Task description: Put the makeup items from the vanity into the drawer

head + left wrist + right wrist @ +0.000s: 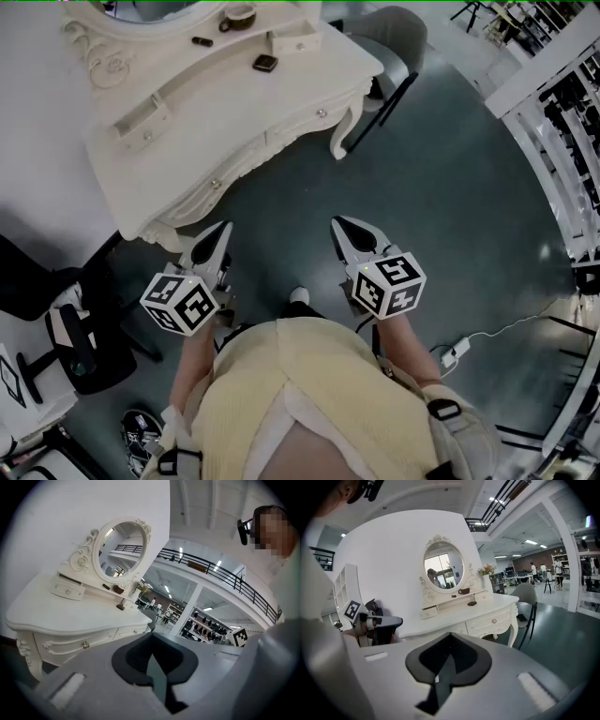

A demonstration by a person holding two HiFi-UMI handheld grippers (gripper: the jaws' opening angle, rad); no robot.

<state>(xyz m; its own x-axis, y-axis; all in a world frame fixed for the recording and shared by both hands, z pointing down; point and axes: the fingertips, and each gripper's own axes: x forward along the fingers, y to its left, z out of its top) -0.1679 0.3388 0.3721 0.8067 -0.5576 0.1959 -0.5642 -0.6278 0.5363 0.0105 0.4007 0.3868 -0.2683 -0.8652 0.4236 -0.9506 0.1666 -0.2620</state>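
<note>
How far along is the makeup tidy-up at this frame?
Nothing looks done: the dark compact, the small dark item and the round jar sit on the vanity, whose front drawers are shut. Nothing in hand: the left tongs and right tongs are shut, empty, short of the vanity. Left: open a drawer and move every item.

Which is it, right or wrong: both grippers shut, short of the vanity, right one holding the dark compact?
Wrong. The right gripper is shut but empty, per the right gripper view; the dark compact lies on the vanity top. The left gripper is shut too, both short of the vanity.
</note>
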